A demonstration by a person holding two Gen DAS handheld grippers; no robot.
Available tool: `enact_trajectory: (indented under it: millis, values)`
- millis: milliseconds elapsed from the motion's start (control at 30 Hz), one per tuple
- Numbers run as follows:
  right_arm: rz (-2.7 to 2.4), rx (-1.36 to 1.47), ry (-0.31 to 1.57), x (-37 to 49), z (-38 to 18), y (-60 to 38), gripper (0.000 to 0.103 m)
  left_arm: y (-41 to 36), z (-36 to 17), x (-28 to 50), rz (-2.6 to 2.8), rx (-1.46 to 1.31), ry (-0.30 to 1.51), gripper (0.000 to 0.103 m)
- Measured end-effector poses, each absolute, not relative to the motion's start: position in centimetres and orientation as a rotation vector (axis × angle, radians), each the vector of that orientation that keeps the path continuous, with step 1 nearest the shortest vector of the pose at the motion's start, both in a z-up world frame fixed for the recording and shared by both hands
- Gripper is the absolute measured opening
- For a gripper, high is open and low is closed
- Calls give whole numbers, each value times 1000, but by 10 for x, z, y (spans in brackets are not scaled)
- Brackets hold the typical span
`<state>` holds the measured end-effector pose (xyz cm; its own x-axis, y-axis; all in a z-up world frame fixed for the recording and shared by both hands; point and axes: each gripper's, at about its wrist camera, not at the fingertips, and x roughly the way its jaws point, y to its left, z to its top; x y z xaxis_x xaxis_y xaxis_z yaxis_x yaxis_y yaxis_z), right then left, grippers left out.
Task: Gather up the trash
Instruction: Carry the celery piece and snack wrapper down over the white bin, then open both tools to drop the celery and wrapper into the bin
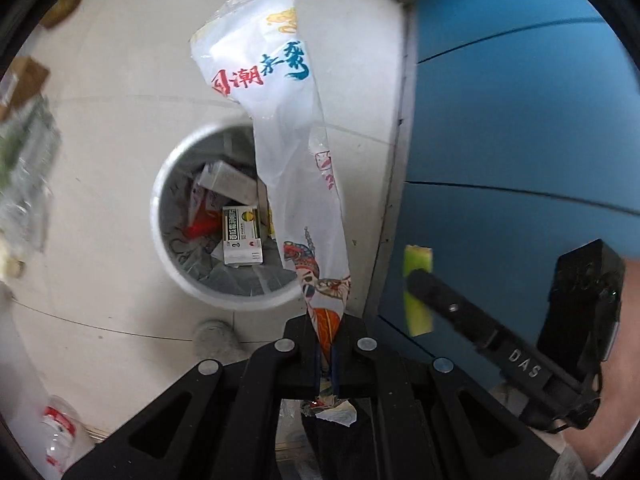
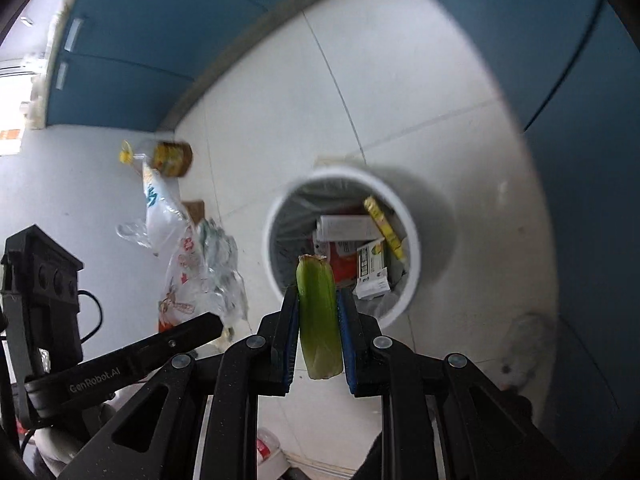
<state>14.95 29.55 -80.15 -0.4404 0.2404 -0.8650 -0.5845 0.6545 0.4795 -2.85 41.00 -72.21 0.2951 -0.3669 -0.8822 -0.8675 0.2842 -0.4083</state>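
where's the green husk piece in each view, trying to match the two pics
Left wrist view: the green husk piece sits at lower right against the blue cabinet, pinched in the right claw.
Right wrist view: it stands upright at centre bottom, clamped between the blue pads, overlapping the bin's near rim.
Shared landmark: the white round trash bin, holding cartons in both views.
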Motion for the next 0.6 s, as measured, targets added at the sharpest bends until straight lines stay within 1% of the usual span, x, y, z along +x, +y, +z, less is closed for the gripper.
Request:
enact_trajectory:
  millis: [100, 200, 300, 367, 400, 433, 467, 500, 533, 567, 600]
  values:
    - [971, -320, 1823, 136, -858, 305, 20, 414, -768, -29, 463, -1311, 1309, 1]
    - [966, -362, 1846, 129, -899, 317, 20, 414, -812, -32, 451, -1297, 1355, 1]
    - [975, -412, 1845, 125, -929, 325, 21, 412, -828, -37, 457, -1282, 1367, 2]
    - [974, -459, 1849, 123, -941, 331, 25, 408, -835, -37, 460, -1273, 1387, 3]
    - [968, -481, 1843, 124, -945, 334, 27, 408, -835, -39, 473, -1269, 1396, 5]
    - [967, -504, 1834, 122, -945, 335, 37, 406, -833, -41, 486, -1259, 1397, 6]
    - [963, -523, 1820, 123, -945, 335, 57, 405, -831, -44, 498, -1256, 1405, 10]
    - [959, -534, 1806, 124, -940, 334, 67, 405, -829, -44, 510, -1256, 1411, 22]
    - [958, -532, 1799, 124, -936, 334, 73, 404, -826, -47, 535, -1248, 1430, 39]
    - [971, -525, 1796, 125, -931, 334, 73, 403, -821, -48, 555, -1235, 1439, 85]
    - [963, -529, 1793, 126, -925, 333, 73, 403, -816, -50, 571, -1223, 1425, 102]
